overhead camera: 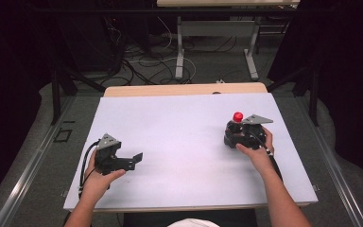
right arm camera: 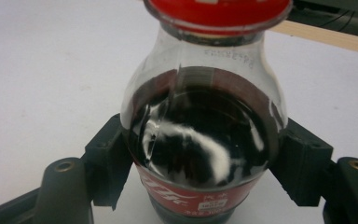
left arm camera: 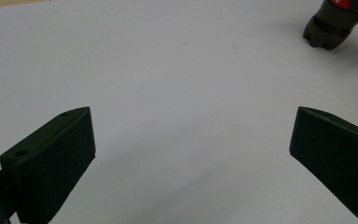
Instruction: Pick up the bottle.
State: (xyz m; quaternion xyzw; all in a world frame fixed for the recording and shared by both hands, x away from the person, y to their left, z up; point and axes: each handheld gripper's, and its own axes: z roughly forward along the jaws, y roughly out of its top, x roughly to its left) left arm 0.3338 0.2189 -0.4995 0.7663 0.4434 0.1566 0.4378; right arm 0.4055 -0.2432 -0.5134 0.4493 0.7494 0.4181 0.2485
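- My high view looks forward and down on the white table (overhead camera: 184, 142) from above, well back.
- My left gripper view skims low across the table, with the bottle (left arm camera: 333, 23) far off at upper right of its frame.
- My right gripper view sits tight against that bottle (right arm camera: 205, 140).

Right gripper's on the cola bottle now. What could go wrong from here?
1. The right gripper clamps the bottle on its rounded, glossy shoulder, so it may slip when lifted.
2. The bottle holds dark liquid, which could slosh and tip it in the grip.
3. The left gripper stands open, far across the table, too distant to steady it.
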